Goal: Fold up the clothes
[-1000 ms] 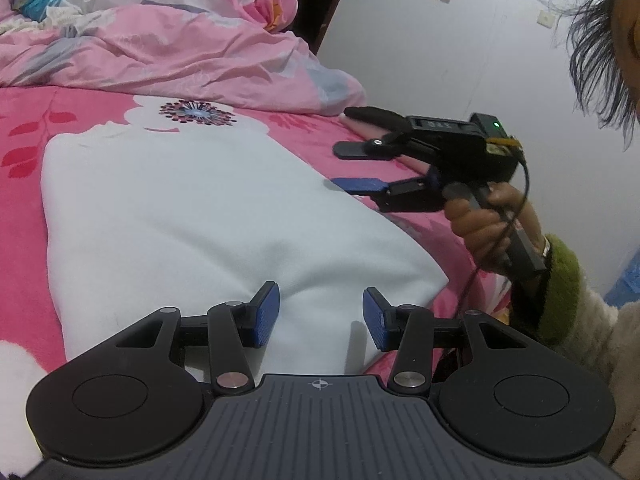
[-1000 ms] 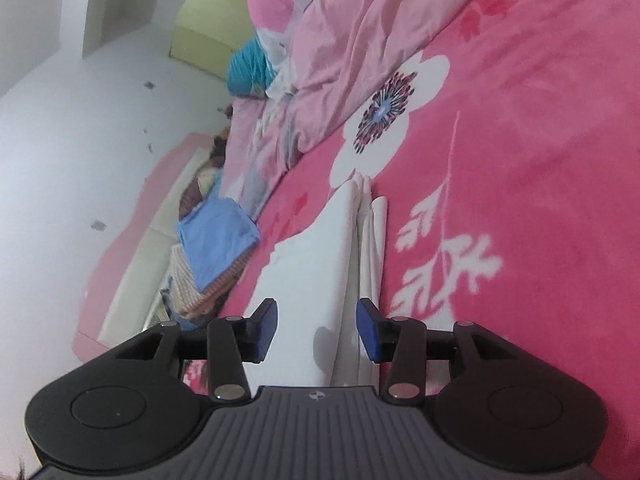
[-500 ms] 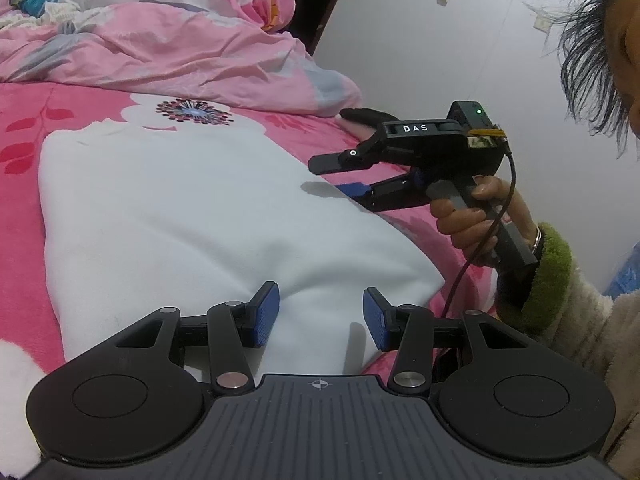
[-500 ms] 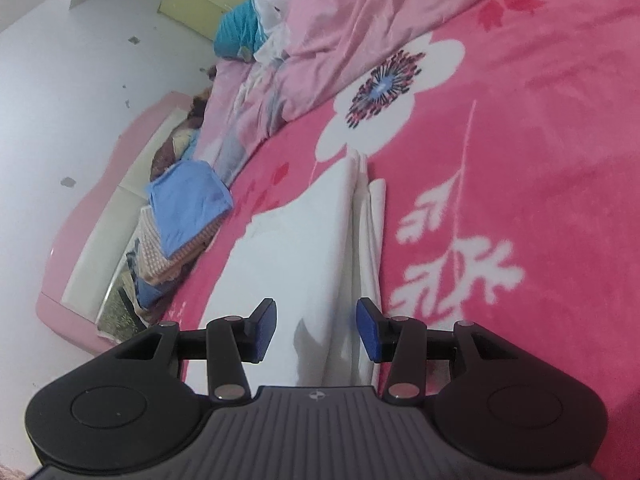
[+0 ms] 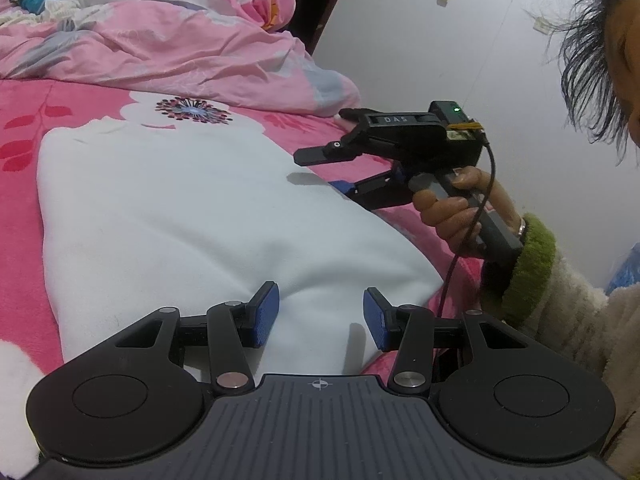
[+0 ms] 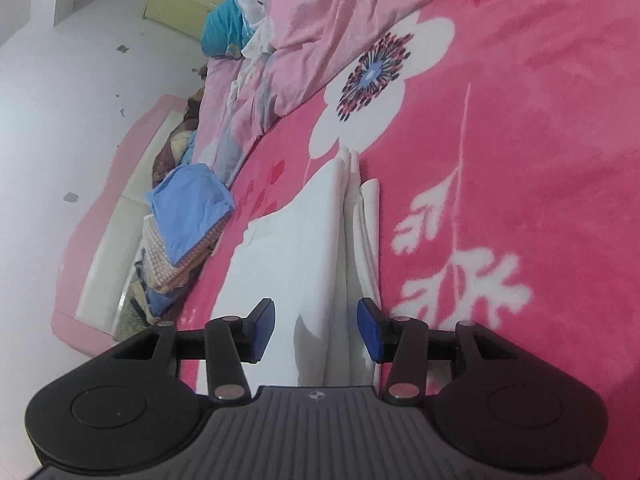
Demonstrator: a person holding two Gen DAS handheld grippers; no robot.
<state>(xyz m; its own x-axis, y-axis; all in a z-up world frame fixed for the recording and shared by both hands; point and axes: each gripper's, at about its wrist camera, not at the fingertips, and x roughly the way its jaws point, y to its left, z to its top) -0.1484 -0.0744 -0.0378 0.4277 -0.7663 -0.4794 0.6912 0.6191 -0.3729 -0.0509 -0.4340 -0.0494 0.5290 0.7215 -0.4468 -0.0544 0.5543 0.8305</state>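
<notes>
Garment (image 5: pixel 192 216), white, smoothly folded flat

Left gripper (image 5: pixel 320 314): black plastic linkage arms, blue ribbed pads (image 5: pixel 264 314) on the fingertips, silver round pivot screws, two round black discs either side of a grey ribbed base with a small crosshair mark. Right gripper (image 5: pixel 320 170): same black build, blue pad on the lower finger, white "DAS" lettering on top, green LED lit at the rear, yellow tape strip, thin black cable (image 5: pixel 468 240) hanging from the back, grey pistol-style handle. Right hand (image 5: pixel 460 208): fluffy cream sleeve (image 5: pixel 580 320) with fuzzy green cuff, thin bracelet at the wrist. Dark loose hair.
</notes>
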